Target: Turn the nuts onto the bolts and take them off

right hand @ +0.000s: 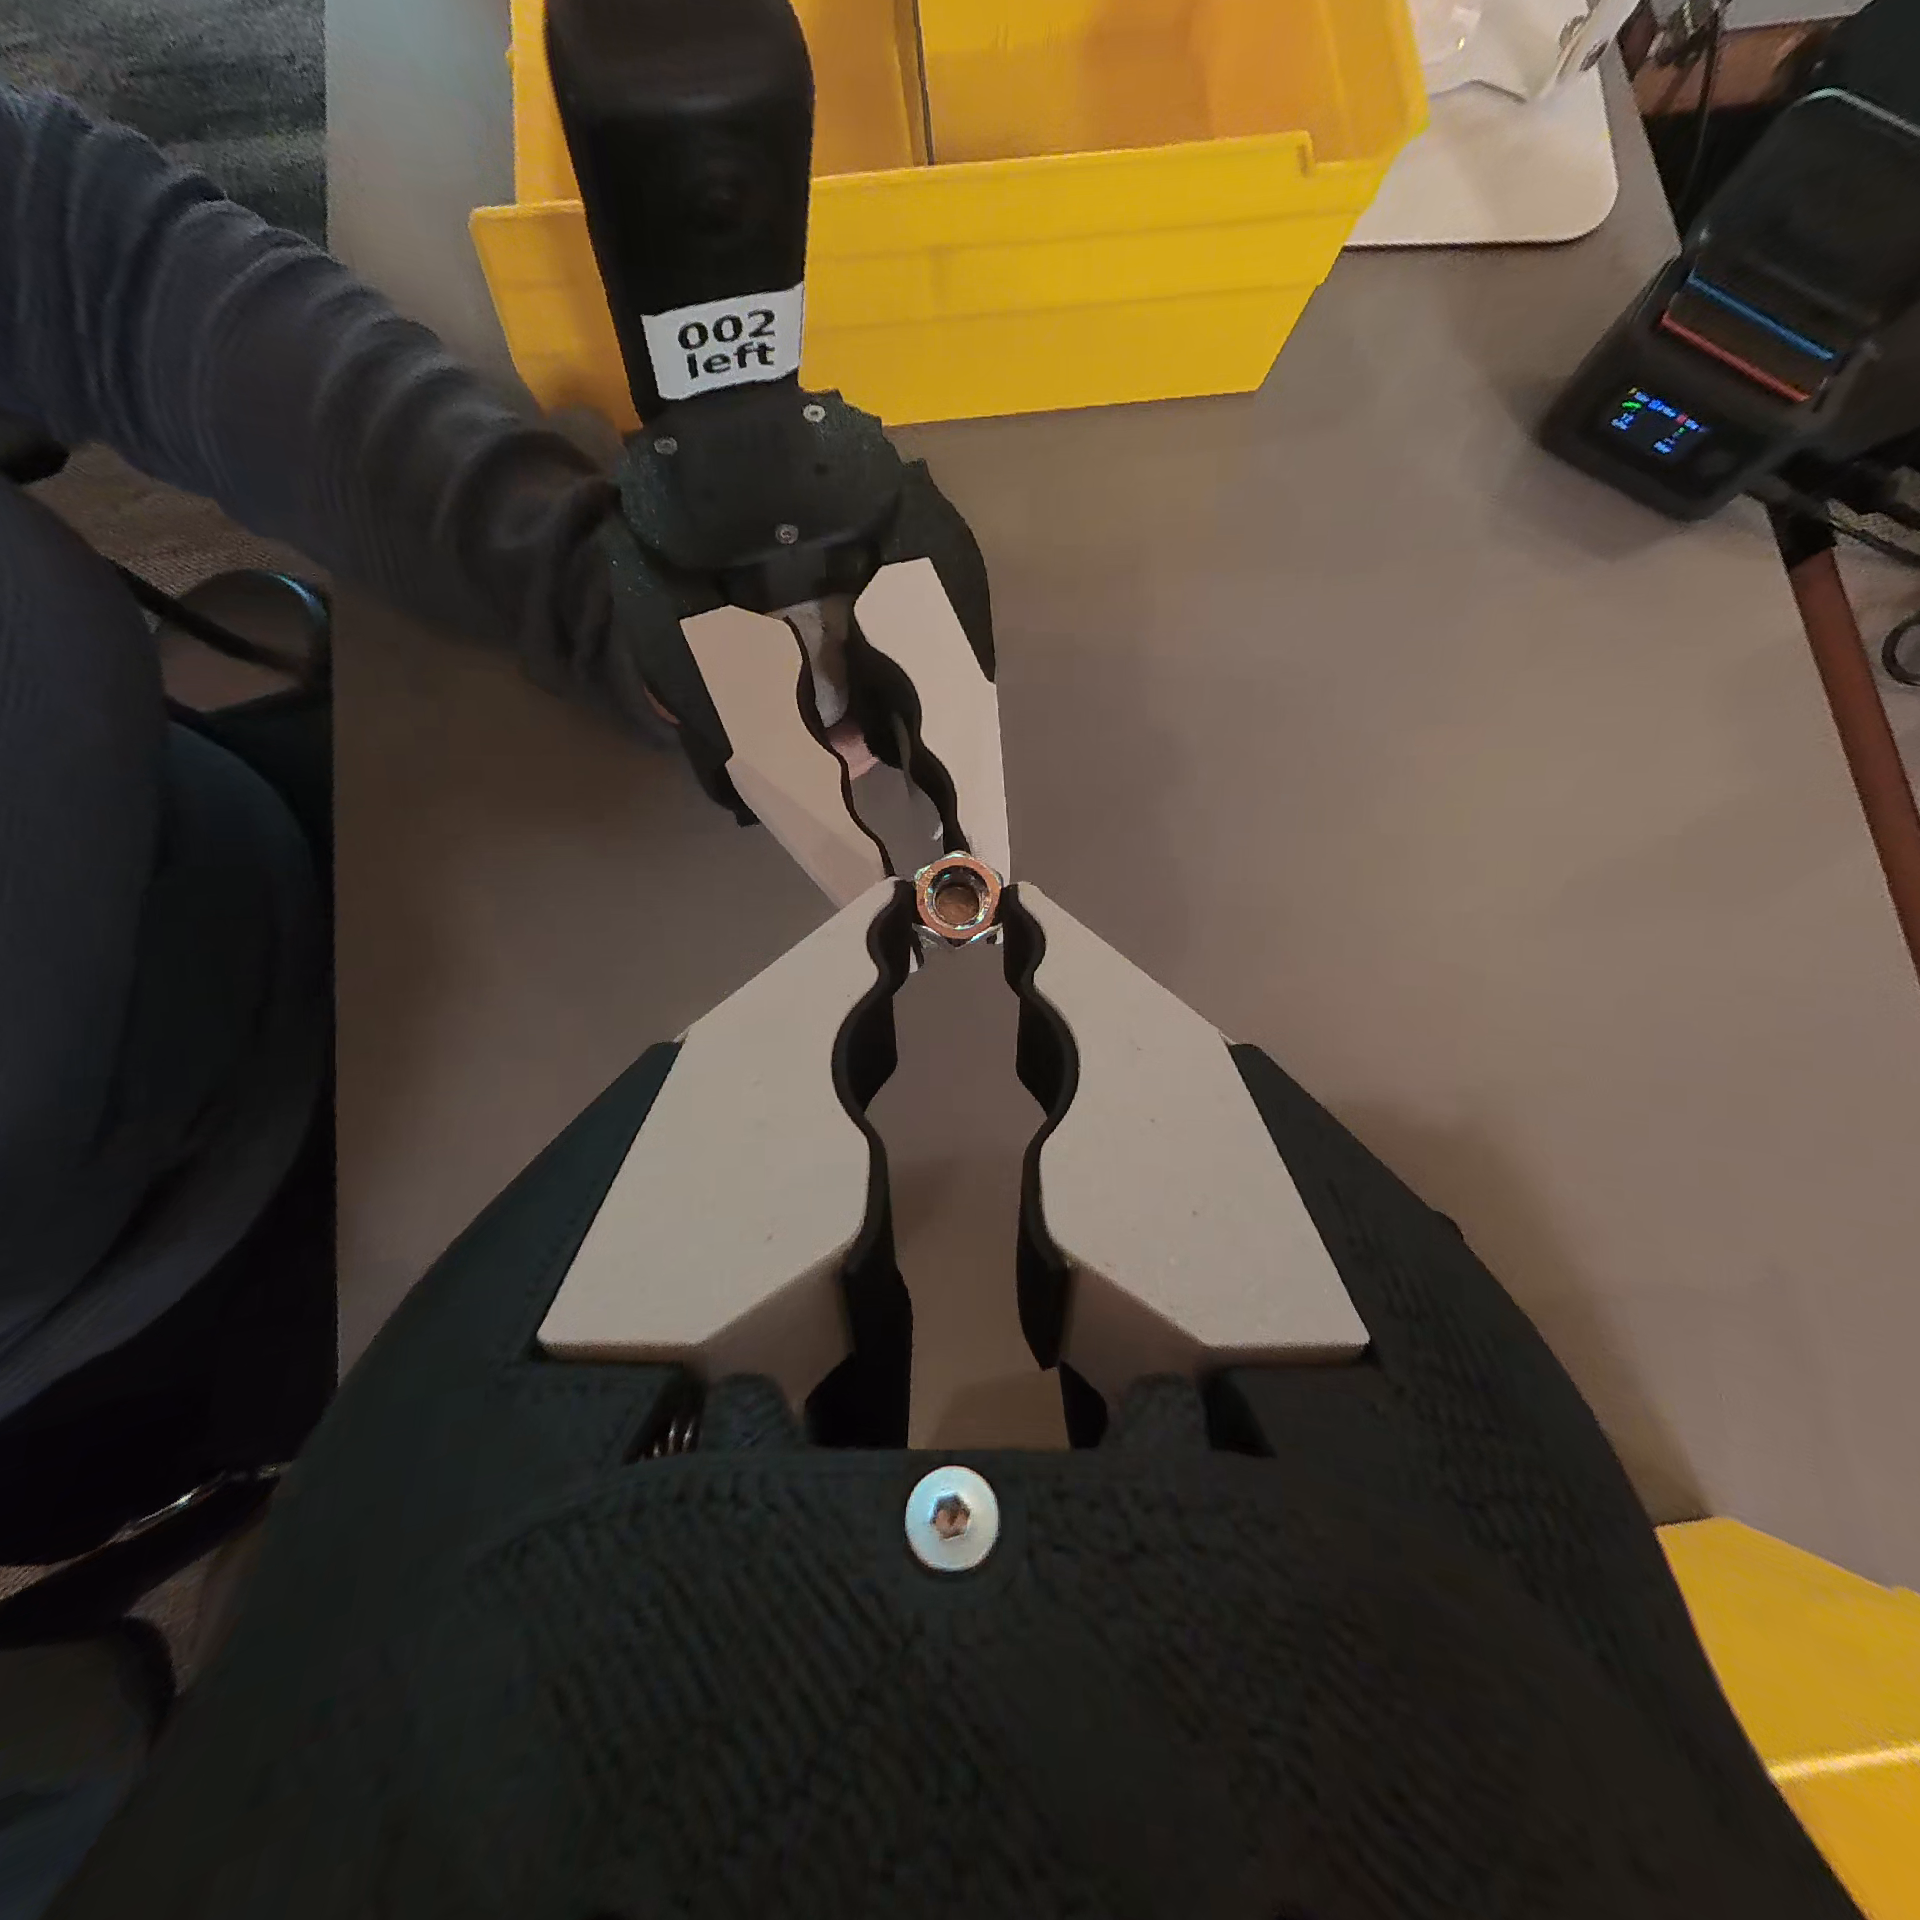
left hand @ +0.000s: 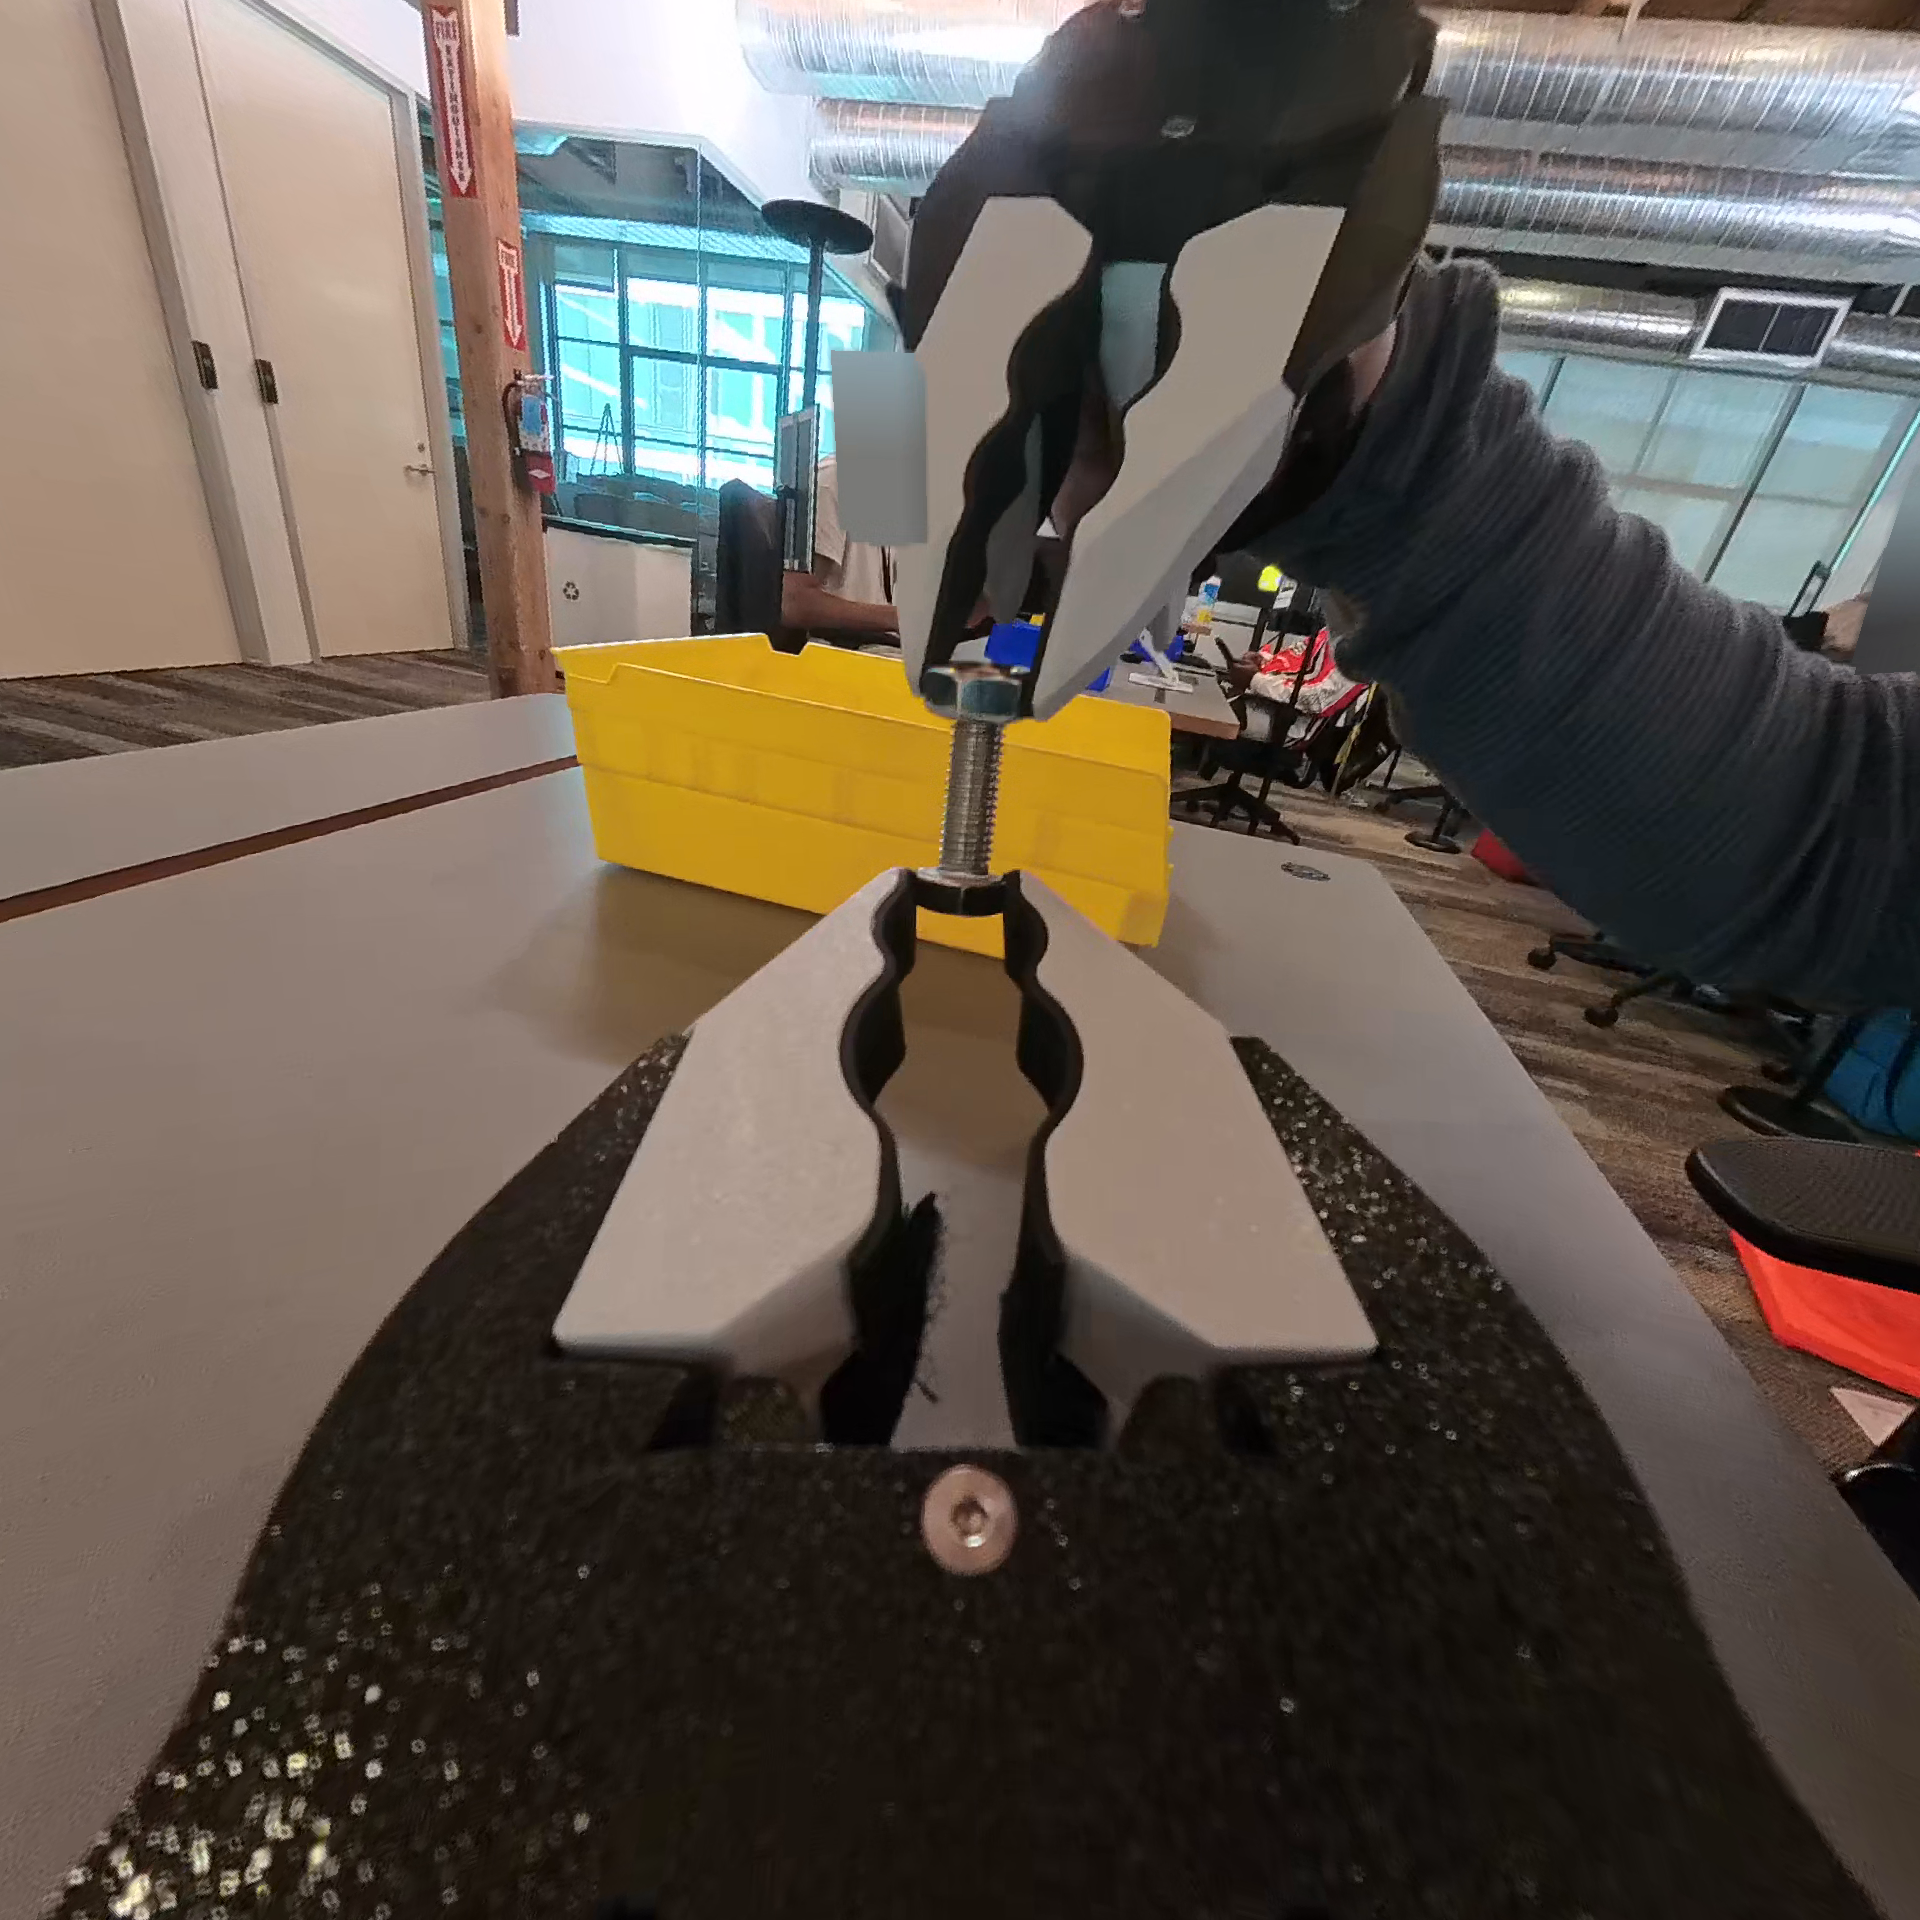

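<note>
The left hand-held gripper (left hand: 961,899) is pinching the lower end of an upright steel bolt (left hand: 966,795), probably its hex head, though the black pads hide most of it. The right hand-held gripper (right hand: 956,920) comes from above and is closed on the hex nut (right hand: 957,902) at the top end of the thread. In the right wrist view the hole of the nut looks hollow, so I judge that the nut sits only on the first turns. Both parts are held in the air above the grey desk (left hand: 312,1039), in front of a yellow bin (left hand: 727,748).

Some risks from here:
- The nut can go on crooked if the right hand-held gripper tilts against the bolt axis. Then the thread jams.
- Both grips are at the very fingertips, on small flat faces. A strong twist can make the nut or the bolt slip in the pads instead of turning.
- If the right jaws are released to take a new grip while the nut is barely started, the nut may fall to the desk and roll away.
- The two pairs of fingertips are near each other, so they can collide when the nut travels down.
</note>
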### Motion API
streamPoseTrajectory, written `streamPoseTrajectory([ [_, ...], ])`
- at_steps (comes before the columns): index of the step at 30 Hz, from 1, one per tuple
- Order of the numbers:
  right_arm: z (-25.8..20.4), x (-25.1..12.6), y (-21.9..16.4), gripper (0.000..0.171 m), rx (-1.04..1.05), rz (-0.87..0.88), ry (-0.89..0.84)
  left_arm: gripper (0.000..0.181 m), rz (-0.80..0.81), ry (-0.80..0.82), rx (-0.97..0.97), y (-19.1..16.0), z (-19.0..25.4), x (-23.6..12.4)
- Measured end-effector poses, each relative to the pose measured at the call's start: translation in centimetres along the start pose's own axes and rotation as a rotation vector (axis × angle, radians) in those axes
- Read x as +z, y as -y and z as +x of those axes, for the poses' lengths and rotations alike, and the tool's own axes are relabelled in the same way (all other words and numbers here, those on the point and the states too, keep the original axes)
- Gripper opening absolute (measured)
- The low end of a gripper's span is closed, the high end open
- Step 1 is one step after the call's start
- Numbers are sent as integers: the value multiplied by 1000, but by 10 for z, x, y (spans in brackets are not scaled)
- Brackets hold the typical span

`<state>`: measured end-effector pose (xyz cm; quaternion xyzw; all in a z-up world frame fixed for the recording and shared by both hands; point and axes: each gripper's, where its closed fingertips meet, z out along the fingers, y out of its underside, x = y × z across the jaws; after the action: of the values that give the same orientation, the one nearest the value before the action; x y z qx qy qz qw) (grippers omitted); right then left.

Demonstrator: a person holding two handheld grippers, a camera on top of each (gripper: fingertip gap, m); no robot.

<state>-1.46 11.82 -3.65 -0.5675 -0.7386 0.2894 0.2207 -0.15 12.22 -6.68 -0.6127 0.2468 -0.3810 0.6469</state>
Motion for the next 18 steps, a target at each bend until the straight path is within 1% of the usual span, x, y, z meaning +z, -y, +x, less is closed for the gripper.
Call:
streamPoseTrajectory([
  [4,0,0,4,16,-13,23,-18,14,17,-6,-12,2,0,-1],
  [12,-2,-2,13,16,-2,176,3,14,75,-46,-49,11,2,-5],
  [15,-1,-2,12,16,11,187,4,14,67,-40,-45,9,1,-5],
  [18,0,-1,9,16,23,161,0,14,47,-26,-31,6,1,-3],
])
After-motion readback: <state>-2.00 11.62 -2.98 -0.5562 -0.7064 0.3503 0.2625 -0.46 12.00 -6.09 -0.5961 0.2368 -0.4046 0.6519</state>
